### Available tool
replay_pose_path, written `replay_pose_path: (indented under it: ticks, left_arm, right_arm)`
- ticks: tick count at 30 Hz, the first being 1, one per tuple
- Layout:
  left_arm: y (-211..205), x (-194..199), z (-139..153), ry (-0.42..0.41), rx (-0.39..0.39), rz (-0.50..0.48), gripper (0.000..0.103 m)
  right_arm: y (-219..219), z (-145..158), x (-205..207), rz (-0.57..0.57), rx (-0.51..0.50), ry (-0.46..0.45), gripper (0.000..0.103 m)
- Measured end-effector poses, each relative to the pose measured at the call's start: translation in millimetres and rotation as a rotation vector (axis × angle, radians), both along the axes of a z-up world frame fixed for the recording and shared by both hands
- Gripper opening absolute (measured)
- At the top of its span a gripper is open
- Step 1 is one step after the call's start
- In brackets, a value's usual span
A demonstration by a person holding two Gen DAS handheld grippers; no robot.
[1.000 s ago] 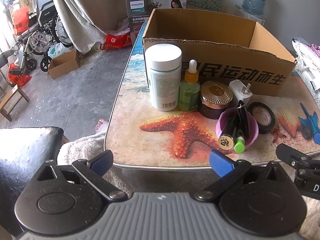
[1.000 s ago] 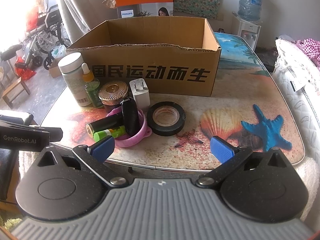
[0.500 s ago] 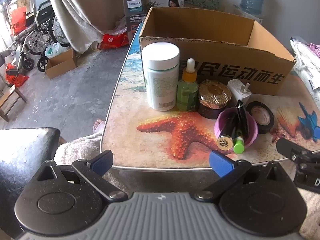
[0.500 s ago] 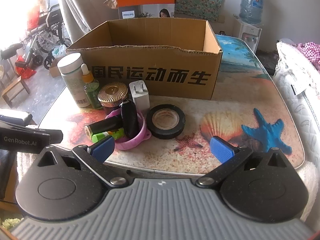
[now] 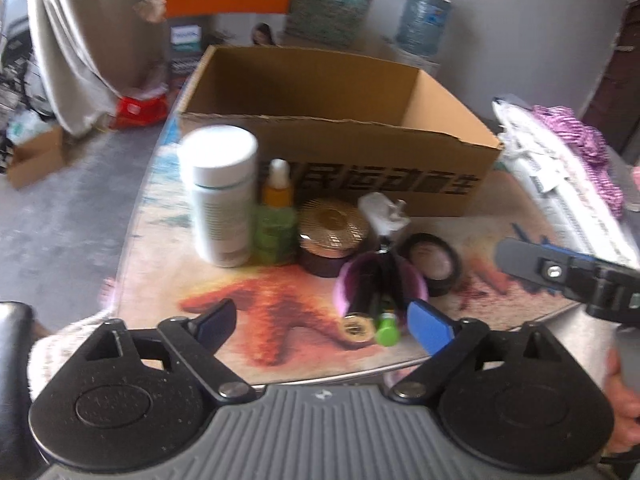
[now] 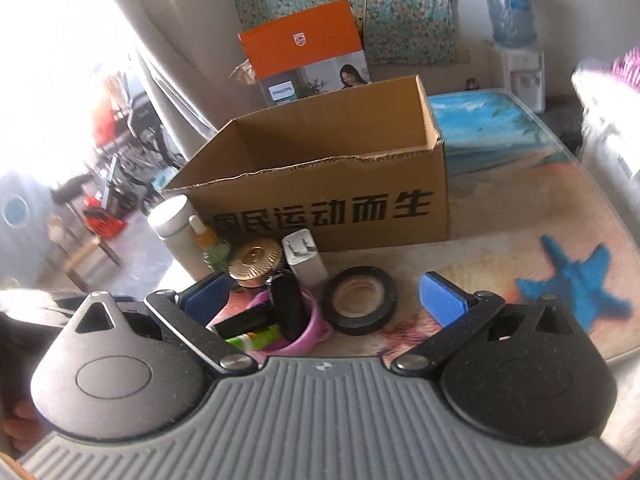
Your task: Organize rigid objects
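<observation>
An open cardboard box [image 5: 360, 152] [image 6: 332, 208] stands at the back of the table. In front of it stand a white bottle [image 5: 220, 196] [image 6: 176, 228], a green dropper bottle [image 5: 276, 224], a gold-lidded jar [image 5: 332, 232] [image 6: 254, 260], a white charger [image 5: 384, 210] [image 6: 306, 258], a black tape roll [image 5: 434, 262] [image 6: 360, 300] and a pink bowl [image 5: 344, 292] [image 6: 308, 338] holding dark tubes. My left gripper [image 5: 324, 322] is open and empty at the table's near edge. My right gripper [image 6: 324, 300] is open and empty, low over the bowl and tape.
The table [image 6: 540, 216] has a beach print with a blue starfish [image 6: 576, 280]. An orange Philips box [image 6: 304, 48] stands behind the cardboard box. A white and pink bundle [image 5: 568, 168] lies at the right. The floor on the left holds clutter.
Both grippers have moved forward toward the objects. The right gripper has tilted and now sits close over the bowl and tape. Nothing was grasped.
</observation>
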State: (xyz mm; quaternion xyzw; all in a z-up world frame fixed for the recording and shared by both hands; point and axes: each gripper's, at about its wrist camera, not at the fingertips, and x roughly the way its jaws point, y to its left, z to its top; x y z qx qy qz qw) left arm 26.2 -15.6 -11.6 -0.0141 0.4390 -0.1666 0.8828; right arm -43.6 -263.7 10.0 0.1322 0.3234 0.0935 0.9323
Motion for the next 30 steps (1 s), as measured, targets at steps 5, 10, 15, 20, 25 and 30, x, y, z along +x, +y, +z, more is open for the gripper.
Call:
replay_pose_path:
  ticks: [5, 10, 15, 20, 25, 30]
  left_arm:
    - [-6, 12, -9, 0.051, -0.022, -0.042, 0.065]
    - [-4, 25, -19, 0.125, -0.053, -0.052, 0.050]
    - [-5, 30, -20, 0.134, -0.051, -0.072, 0.047]
    - [-12, 33, -17, 0.089, -0.004, -0.114, 0.046]
    - [-20, 32, -12, 0.038, 0.036, -0.158, 0.046]
    - [-31, 23, -2, -0.020, 0.048, -0.226, 0.047]
  right_arm:
    - [0, -11, 10, 0.021, 0.066, 0.057, 0.076]
    - [-1, -30, 24, 0.074, 0.236, 0.161, 0.055]
    - [10, -36, 40, 0.099, 0.201, 0.185, 0.046]
    - [24, -37, 62, 0.157, 0.152, 0.181, 0.040]
    - [32, -41, 81, 0.182, 0.124, 0.199, 0.037]
    - [29, -45, 88, 0.175, 0.141, 0.209, 0.036]
